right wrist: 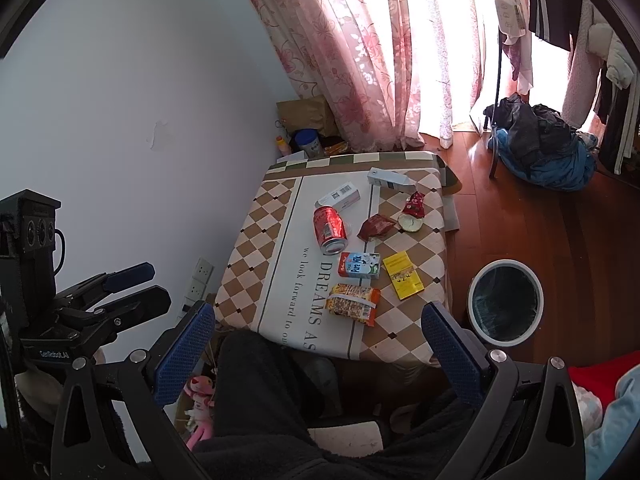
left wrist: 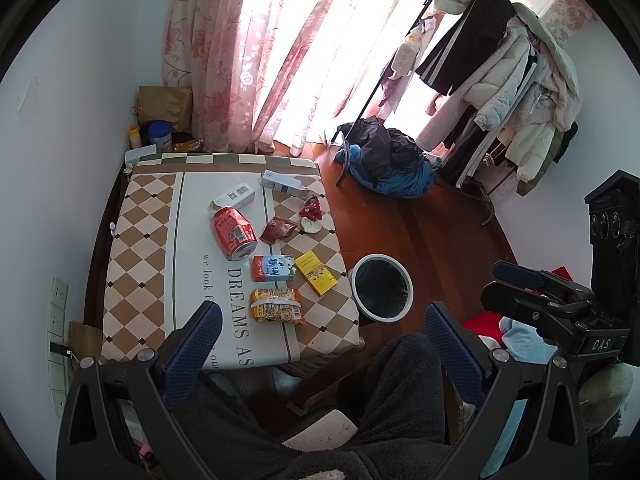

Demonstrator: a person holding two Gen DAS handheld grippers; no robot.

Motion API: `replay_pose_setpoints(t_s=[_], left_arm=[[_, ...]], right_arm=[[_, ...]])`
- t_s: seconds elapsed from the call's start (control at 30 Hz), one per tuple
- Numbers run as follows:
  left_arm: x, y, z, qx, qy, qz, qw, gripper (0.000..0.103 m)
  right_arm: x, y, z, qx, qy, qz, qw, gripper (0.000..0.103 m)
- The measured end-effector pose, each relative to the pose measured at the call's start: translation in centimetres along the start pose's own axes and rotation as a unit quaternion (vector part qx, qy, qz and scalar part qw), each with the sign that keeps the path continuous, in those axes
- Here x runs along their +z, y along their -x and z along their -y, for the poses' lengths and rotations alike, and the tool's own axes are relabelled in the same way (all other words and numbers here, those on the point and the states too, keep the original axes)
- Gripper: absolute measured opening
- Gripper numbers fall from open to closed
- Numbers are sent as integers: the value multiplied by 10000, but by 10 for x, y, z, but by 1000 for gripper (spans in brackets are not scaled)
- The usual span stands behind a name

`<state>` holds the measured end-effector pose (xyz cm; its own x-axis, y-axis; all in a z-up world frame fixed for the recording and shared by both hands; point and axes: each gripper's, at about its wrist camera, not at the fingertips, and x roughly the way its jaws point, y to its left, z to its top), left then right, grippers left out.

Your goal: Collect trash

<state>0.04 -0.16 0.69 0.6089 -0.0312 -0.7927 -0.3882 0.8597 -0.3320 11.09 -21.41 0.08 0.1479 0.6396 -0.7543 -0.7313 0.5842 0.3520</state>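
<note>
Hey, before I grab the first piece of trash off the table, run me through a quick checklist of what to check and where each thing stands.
1. Left gripper open and empty: ok.
2. Right gripper open and empty: ok.
3. Bin open, lined, upright beside the table: ok.
4. Bin has room: cannot tell, its inside is dark.
5. Nearest trash clear to grasp: ok, the noodle pack lies apart from the milk carton and yellow box.
6. Can empty: cannot tell; it lies on its side.
</note>
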Motion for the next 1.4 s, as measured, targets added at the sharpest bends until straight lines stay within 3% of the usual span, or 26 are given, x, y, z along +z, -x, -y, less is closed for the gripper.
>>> replay_pose_setpoints(t_s=[1.2, 1.33, 1.4], left_arm=[[2, -1, -6, 13, 19, 7, 10000, 103], [5, -12, -15, 315, 122, 47, 9994, 103], [7, -33, -29, 801, 293, 39, 9963, 103]], right_arm=[[9, -4, -6, -34, 66, -16, 10000, 103], [10, -6, -5, -71, 9, -12, 10000, 103], [12, -18, 0, -201, -54, -39, 9998, 103]])
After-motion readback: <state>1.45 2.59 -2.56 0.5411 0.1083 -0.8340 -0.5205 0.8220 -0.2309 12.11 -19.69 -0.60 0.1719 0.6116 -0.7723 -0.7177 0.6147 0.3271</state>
